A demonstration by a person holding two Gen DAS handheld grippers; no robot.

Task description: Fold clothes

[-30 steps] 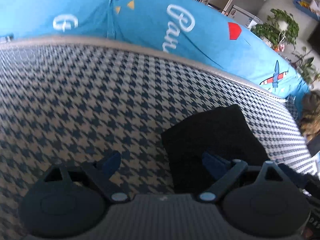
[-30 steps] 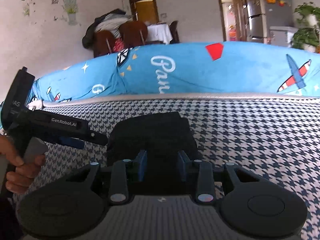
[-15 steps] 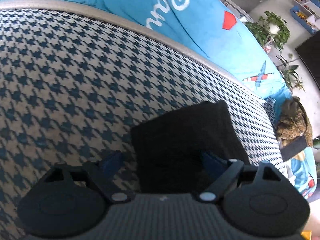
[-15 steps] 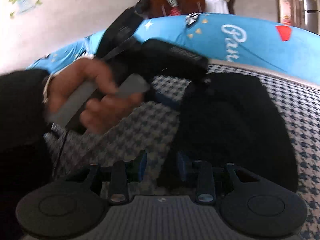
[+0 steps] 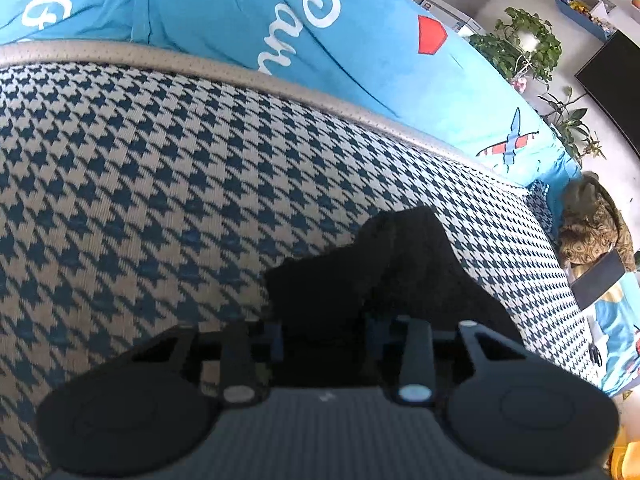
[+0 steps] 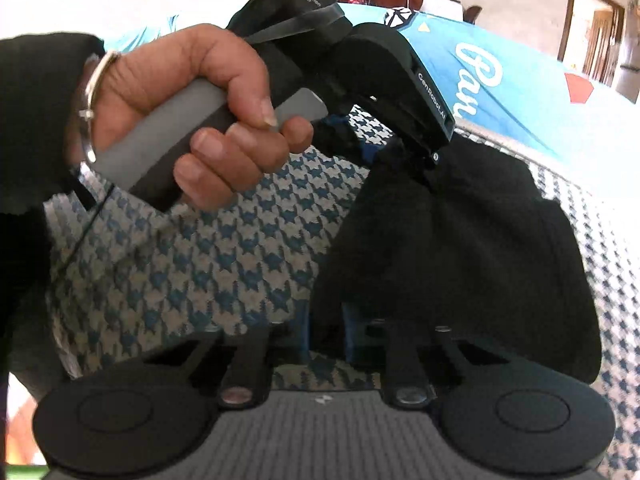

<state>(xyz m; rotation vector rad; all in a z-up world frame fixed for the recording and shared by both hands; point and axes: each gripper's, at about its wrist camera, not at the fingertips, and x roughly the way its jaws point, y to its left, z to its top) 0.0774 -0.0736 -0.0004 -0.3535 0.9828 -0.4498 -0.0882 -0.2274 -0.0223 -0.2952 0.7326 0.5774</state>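
A folded black garment [image 5: 400,276] lies on the houndstooth cover [image 5: 160,184]; it also shows in the right wrist view [image 6: 460,256]. My left gripper [image 5: 324,334] has closed in on the garment's near edge, black cloth between its blue fingers [image 5: 276,334]. In the right wrist view the left gripper [image 6: 384,152], held by a hand [image 6: 192,120], pinches the garment's far left corner. My right gripper [image 6: 326,330] is shut on the garment's near left edge.
A blue printed bedspread [image 5: 280,28] lies beyond the houndstooth cover's grey trim. Potted plants [image 5: 524,48] and a dark screen [image 5: 616,80] stand at the far right. A brown patterned bundle [image 5: 596,228] sits off the cover's right edge.
My left gripper's fingers went from wide open to closed on the garment's edge. The garment's corner has bunched up. My right gripper swung left and stays shut on the cloth.
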